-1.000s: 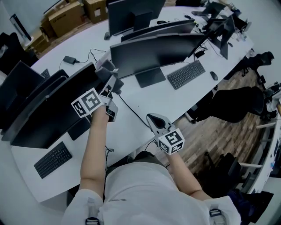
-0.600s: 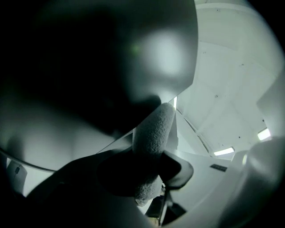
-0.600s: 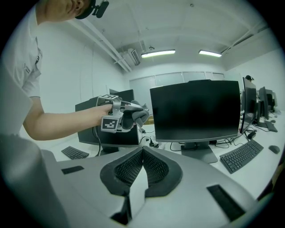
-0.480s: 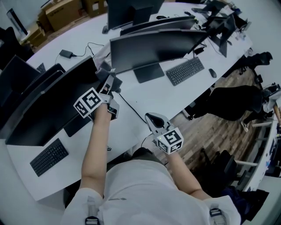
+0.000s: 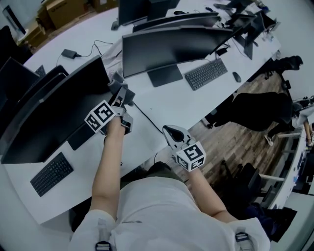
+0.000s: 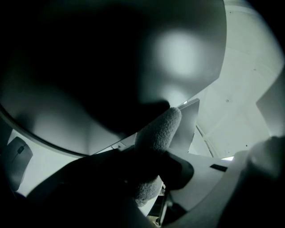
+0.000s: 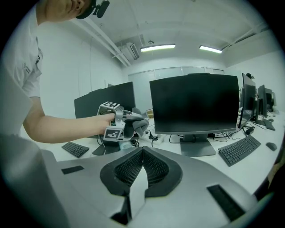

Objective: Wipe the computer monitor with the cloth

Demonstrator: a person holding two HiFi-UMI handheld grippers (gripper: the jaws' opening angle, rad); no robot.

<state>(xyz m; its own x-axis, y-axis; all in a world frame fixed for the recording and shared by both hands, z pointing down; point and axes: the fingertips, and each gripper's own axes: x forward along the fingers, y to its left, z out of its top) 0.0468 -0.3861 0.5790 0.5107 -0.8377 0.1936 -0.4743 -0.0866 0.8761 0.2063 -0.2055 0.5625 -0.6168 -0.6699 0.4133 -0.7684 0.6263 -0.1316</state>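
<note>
1. White curved office desk (image 5: 196,105) filled the head view, with wood floor beside it.
2. Nearest: right gripper (image 5: 170,131) hovered over the desk's near edge. Its jaws were pressed together with nothing between them (idle).
3. Further out: left gripper (image 5: 119,92) was clamped on the grey cloth (image 6: 156,138), and a fuzzy fold stuck out past the jaws.
4. Cloth sat at the right-hand edge of the nearest monitor (image 5: 54,115). It was either against the dark screen or just off it (couldn't tell which from the left gripper view).
5. Handling, my read: cloth was soft, light and floppy, so a bunched pinch mid-cloth suited it. Screen looked thin, glossy and fragile on its stand, so it called for light pressure and cloth-only contact, with no jaw plastic on the panel.
6. Beyond: a second monitor (image 5: 167,51) with its keyboard (image 5: 208,73), then cardboard boxes (image 5: 66,12) at the far side.
</note>
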